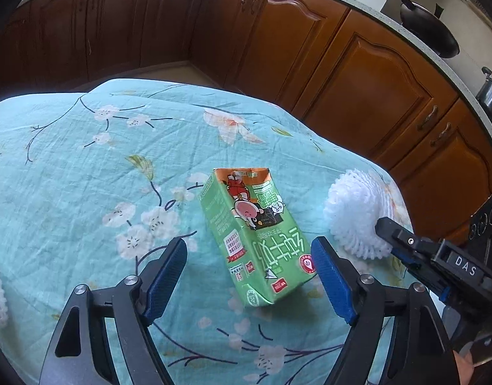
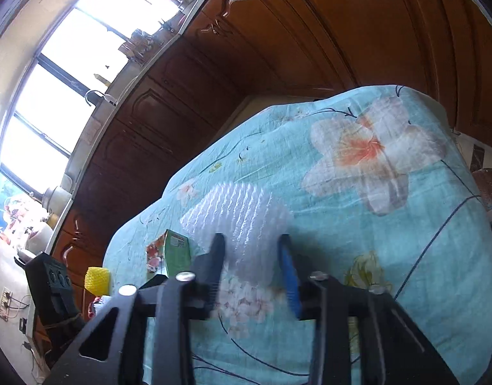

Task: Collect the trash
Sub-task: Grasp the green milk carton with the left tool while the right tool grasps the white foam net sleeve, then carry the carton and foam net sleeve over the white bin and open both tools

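We see the left gripper (image 1: 249,276) w/ jaws spread wide over the floral cloth (image 1: 85,166), the green milk carton (image 1: 255,240) lying between them w/o either pad pressing it; just right of the carton sits the white foam net (image 1: 355,211). The right gripper (image 2: 254,269) is closed on that foam net (image 2: 242,224), fingers (image 2: 213,263) squeezing its near edge; carton (image 2: 176,250) shows left of it.
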Demonstrator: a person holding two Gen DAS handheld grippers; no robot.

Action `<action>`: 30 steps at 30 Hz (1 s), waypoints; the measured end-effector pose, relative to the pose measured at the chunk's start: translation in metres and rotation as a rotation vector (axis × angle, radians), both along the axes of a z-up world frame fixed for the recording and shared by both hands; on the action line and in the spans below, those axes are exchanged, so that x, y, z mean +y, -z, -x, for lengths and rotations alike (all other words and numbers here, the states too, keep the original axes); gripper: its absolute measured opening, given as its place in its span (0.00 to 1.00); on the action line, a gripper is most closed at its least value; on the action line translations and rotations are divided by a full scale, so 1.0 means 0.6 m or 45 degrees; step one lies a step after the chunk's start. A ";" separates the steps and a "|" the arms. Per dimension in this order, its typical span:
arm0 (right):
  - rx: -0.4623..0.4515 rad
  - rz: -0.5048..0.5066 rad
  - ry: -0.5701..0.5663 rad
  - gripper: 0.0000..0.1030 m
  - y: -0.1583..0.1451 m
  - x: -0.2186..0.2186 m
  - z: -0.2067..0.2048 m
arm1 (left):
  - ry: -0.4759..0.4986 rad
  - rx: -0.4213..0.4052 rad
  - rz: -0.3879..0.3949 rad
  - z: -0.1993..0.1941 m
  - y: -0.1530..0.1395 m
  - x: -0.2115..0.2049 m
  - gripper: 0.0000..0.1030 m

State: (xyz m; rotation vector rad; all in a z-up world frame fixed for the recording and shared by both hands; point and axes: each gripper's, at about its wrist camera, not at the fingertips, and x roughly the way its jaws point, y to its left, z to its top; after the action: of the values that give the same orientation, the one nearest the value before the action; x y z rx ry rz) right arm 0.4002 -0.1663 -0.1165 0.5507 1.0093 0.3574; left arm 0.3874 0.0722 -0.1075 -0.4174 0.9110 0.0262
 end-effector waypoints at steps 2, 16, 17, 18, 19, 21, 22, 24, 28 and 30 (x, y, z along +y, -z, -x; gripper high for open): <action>-0.026 0.000 0.014 0.21 -0.010 -0.012 0.019 | 0.016 0.002 -0.028 -0.010 0.000 -0.009 0.77; -0.130 0.015 0.096 0.20 -0.059 -0.089 0.150 | 0.106 -0.064 -0.172 -0.034 0.001 -0.078 0.34; -0.137 0.017 0.101 0.20 -0.061 -0.092 0.160 | 0.116 -0.074 -0.179 -0.030 -0.002 -0.082 0.32; -0.143 0.023 0.103 0.20 -0.063 -0.094 0.160 | 0.132 -0.082 -0.175 -0.024 -0.004 -0.086 0.30; -0.153 0.033 0.109 0.20 -0.068 -0.096 0.165 | 0.148 -0.089 -0.167 -0.017 -0.006 -0.090 0.30; -0.171 0.044 0.113 0.20 -0.076 -0.098 0.175 | 0.177 -0.102 -0.168 0.001 -0.010 -0.101 0.30; -0.181 0.054 0.116 0.20 -0.079 -0.100 0.182 | 0.195 -0.107 -0.171 0.010 -0.011 -0.107 0.30; -0.199 0.073 0.121 0.20 -0.086 -0.102 0.196 | 0.230 -0.113 -0.172 0.030 -0.011 -0.120 0.30; -0.210 0.084 0.139 0.20 -0.091 -0.118 0.219 | 0.290 -0.121 -0.165 0.075 -0.016 -0.147 0.30; -0.202 0.082 0.158 0.20 -0.088 -0.130 0.232 | 0.322 -0.130 -0.163 0.097 -0.020 -0.161 0.30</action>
State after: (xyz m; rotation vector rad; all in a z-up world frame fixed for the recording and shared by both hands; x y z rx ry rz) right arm 0.2612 -0.2442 -0.0638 0.5162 0.8268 0.2535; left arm 0.3294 -0.0246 -0.0952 -0.1809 0.8507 -0.1664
